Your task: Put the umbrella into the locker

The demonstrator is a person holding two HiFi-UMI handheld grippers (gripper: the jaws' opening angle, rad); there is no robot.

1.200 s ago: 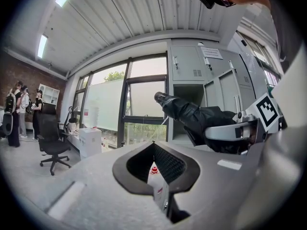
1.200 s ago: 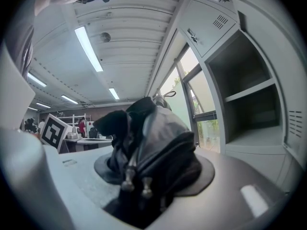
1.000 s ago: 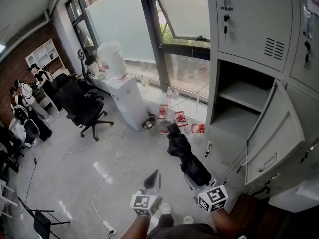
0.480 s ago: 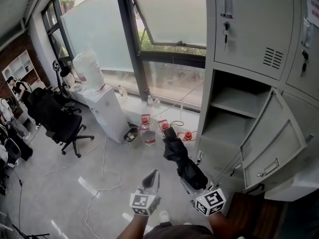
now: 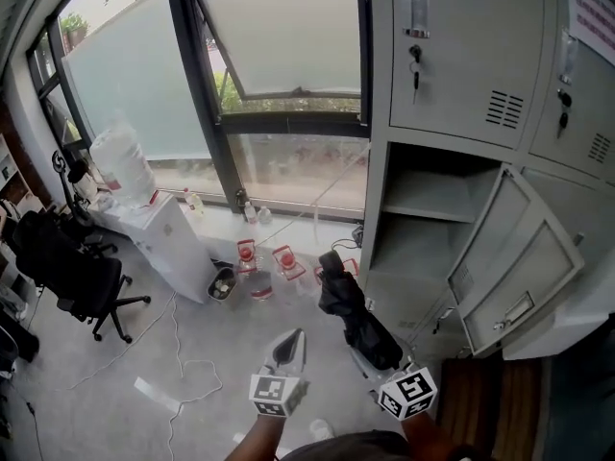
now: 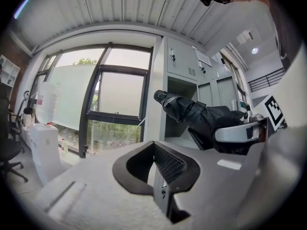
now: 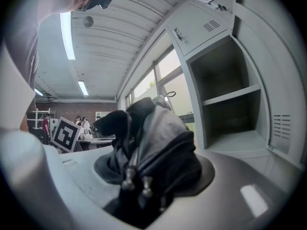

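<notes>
Windows (image 5: 279, 36) and grey floor are seen at left. Next, the left gripper (image 5: 291, 346) is held with its jaws together and nothing between them. Beside it, the folded umbrella (image 5: 351, 310) is clamped in the right gripper (image 5: 370, 353), well short of the locker (image 5: 452, 56), whose compartment (image 5: 413, 248) is open. Pick-up is judged done; insertion and release are left.

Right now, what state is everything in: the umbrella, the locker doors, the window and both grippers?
right gripper: shut on the umbrella
left gripper: shut, empty
umbrella: folded, not yet in the locker
lower locker door: swung open
open compartment: empty
upper locker door: shut
window: tilted open
</notes>
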